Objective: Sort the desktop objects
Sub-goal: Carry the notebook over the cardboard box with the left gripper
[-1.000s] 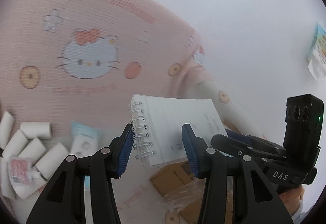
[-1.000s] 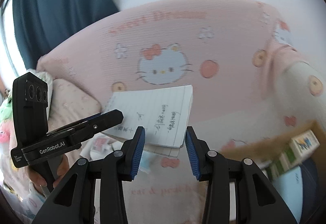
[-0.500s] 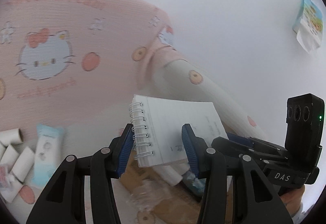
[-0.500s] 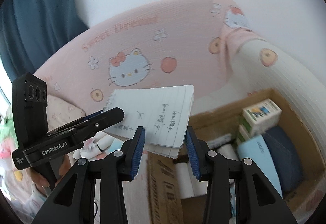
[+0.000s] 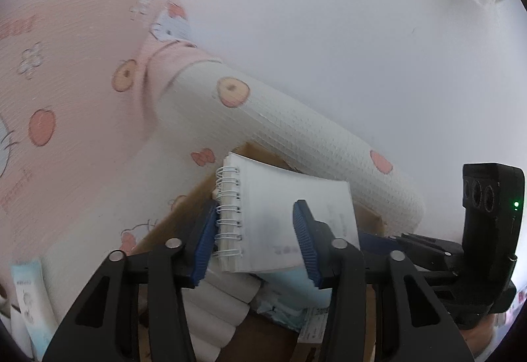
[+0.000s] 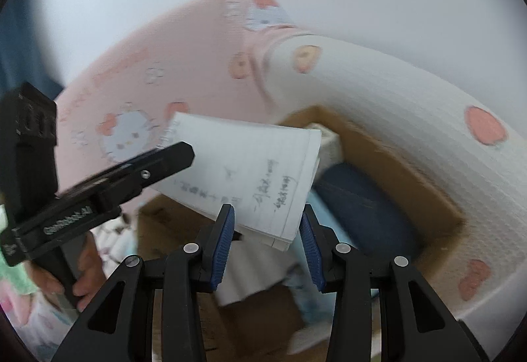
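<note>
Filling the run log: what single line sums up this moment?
notebook held over cardboard box | left hand-held gripper closing on spiral edge | right hand-held gripper gripping opposite end

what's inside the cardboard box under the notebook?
In the cardboard box: a dark blue pouch, a light blue item, white paper rolls. The spiral notebook and both grippers cover the rest.

Looks like a home, most likely a bedroom. Soft pink bedding [image 5: 75,72] printed with cartoon cats, peaches and small flowers, spread wide beneath a plain white wall [image 5: 313,16]. White waffle-textured blanket [image 6: 395,112] with the same peach print, bunched along a brown cardboard box [image 6: 438,197]. Household odds and ends inside the box: white paper rolls [image 5: 217,306], a dark blue fabric item [image 6: 362,197]. Dark blue curtain [image 6: 13,42] at the far left edge.
</note>
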Motion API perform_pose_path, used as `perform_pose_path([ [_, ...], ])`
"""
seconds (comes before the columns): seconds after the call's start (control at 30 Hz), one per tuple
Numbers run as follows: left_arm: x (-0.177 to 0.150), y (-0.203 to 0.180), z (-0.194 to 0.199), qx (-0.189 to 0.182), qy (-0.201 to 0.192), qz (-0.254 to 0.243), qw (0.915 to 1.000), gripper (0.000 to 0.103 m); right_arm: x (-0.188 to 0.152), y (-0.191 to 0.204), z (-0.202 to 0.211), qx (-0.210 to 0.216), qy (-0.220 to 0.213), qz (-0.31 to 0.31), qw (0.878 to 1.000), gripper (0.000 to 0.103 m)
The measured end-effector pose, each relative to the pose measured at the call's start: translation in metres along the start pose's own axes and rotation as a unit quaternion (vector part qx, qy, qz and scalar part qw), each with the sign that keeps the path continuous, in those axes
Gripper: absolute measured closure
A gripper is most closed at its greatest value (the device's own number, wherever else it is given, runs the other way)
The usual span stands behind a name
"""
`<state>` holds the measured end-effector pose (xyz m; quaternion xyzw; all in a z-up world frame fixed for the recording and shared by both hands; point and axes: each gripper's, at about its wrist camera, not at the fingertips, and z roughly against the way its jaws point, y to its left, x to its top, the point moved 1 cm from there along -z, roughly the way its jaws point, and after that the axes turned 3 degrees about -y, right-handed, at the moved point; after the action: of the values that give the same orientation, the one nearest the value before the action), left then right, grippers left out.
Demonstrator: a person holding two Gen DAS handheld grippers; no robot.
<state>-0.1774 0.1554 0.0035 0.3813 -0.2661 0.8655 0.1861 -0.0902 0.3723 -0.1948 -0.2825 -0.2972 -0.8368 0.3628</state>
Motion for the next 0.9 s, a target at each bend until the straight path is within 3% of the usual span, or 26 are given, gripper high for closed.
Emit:
perform_pose_path([
  [0.1,0.006,-0.006,-0.005,-0.013,0.001,0.006,0.9999,0.067,-0.004,-0.018,0.003,0.002,0.004,-0.033,0.999,0.065],
  [0.37,0.019,-0.02,-0.019,-0.032,0.006,0.006,0.9994,0.079,-0.005,-0.036,0.014,-0.002,-0.008,-0.05,0.999,0.065],
  [0.6,0.027,-0.02,-0.023,-0.071,0.007,0.032,0.9969,0.085,-0.017,-0.044,-0.002,0.019,0.03,-0.077,0.996,0.063],
  [0.7,0.032,-0.021,-0.023,-0.112,0.004,0.044,0.9928,0.087,-0.021,-0.038,-0.013,0.003,0.055,-0.046,0.997,0.063],
  [0.9,0.033,-0.021,-0.035,-0.092,0.022,0.051,0.9941,0.087,-0.026,-0.029,-0.024,-0.023,0.069,-0.024,0.997,0.058],
])
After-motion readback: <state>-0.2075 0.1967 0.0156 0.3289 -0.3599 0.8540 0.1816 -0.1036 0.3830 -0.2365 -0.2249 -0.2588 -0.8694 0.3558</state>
